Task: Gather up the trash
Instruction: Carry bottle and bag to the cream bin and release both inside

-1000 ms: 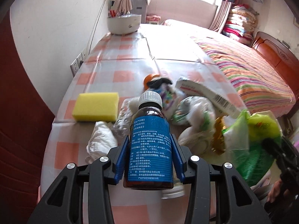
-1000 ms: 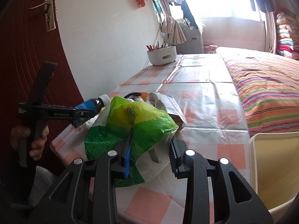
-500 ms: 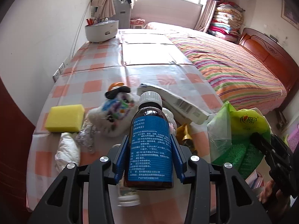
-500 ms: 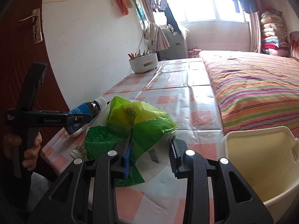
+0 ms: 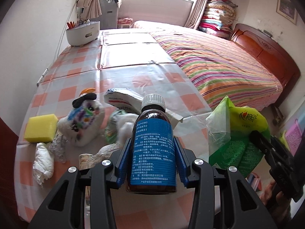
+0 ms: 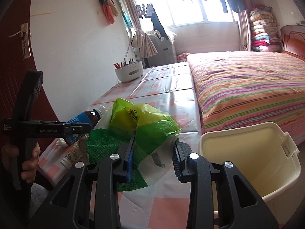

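Observation:
My left gripper (image 5: 152, 158) is shut on a brown medicine bottle (image 5: 152, 145) with a blue label and white cap, held above the table's near edge; it also shows in the right wrist view (image 6: 83, 122). My right gripper (image 6: 152, 158) is shut on a crumpled green and yellow plastic bag (image 6: 141, 126), held above the table corner; the bag also shows at the right of the left wrist view (image 5: 236, 133). A cream trash bin (image 6: 253, 152) stands open, just right of the bag. Loose trash lies on the table: a white tissue wad (image 5: 42, 160), a carton (image 5: 125, 101), clear wrappers (image 5: 118, 126).
The table has an orange-checked plastic cloth (image 5: 133, 72). On it are a yellow sponge (image 5: 41, 127), a plush toy (image 5: 83, 120) and a white pen holder (image 5: 83, 31) at the far end. A striped bed (image 5: 219, 63) borders the right side. A red door (image 6: 15, 76) stands left.
Both grippers have risen and pulled back from the table with their loads. The view swung right, and more of the cream bin shows in the right wrist view.

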